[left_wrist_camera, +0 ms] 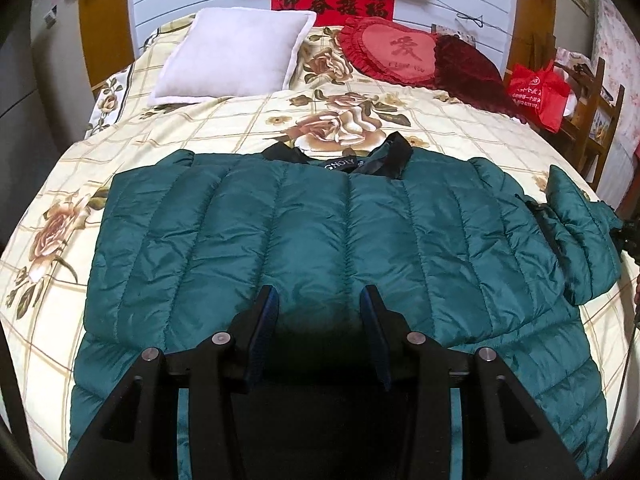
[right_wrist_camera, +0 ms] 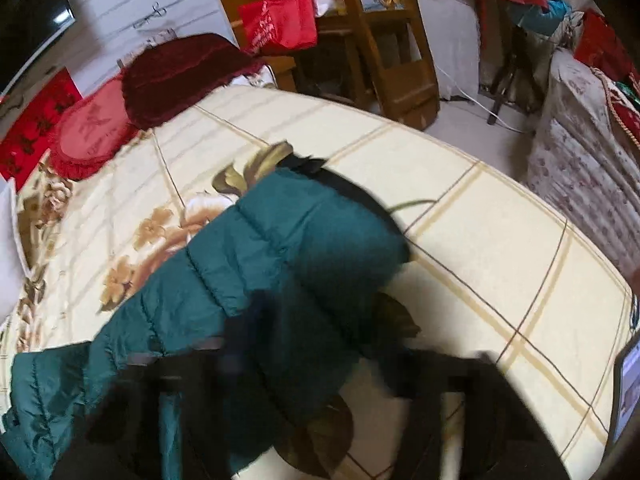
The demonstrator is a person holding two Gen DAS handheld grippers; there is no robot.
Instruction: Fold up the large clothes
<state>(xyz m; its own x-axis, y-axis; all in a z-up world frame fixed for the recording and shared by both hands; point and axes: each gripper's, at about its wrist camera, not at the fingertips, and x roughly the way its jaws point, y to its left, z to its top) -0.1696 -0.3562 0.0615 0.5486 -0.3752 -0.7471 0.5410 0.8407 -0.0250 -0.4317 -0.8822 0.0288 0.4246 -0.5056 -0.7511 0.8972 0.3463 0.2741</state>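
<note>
One teal jacket (left_wrist_camera: 320, 232) is lying spread flat on the bed (left_wrist_camera: 224, 128), collar toward the white pillow (left_wrist_camera: 232, 56). The left hand-held gripper (left_wrist_camera: 322, 300) is hovering over the jacket's middle, fingers spread, holding nothing. The right hand-held gripper (right_wrist_camera: 312, 344) is blurring over the jacket's sleeve (right_wrist_camera: 296, 248); I cannot tell its state.

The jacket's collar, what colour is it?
Black, against the teal quilted jacket; the collar shows best in the left wrist view.

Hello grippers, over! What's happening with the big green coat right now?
Left gripper open, above green coat. Right gripper blurred, at the sleeve; grip unclear. Coat flat on bed. Nothing in the way.
</note>
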